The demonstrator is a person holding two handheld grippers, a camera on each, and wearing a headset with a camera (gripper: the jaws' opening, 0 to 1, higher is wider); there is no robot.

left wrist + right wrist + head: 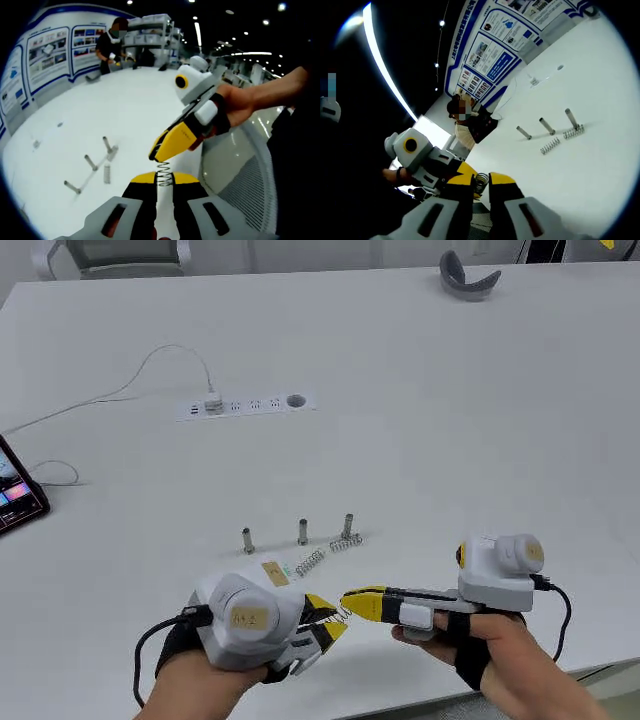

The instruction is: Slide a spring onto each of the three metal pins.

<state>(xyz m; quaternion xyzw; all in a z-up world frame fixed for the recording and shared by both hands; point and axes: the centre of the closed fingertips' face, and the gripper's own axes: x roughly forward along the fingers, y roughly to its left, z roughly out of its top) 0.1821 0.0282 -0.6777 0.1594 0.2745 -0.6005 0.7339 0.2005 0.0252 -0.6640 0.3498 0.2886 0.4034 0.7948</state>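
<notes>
I count three pins (303, 531) at centre; three springs (311, 562); two grippers, left gripper (330, 619) and right gripper (348, 601); one power strip (245, 405), upper left; one tablet (15, 495).

pins (303, 531) in row on table (450, 420) | spring (345, 541) beside right pin | second spring (311, 562) in front | power strip (247, 405) behind
</notes>
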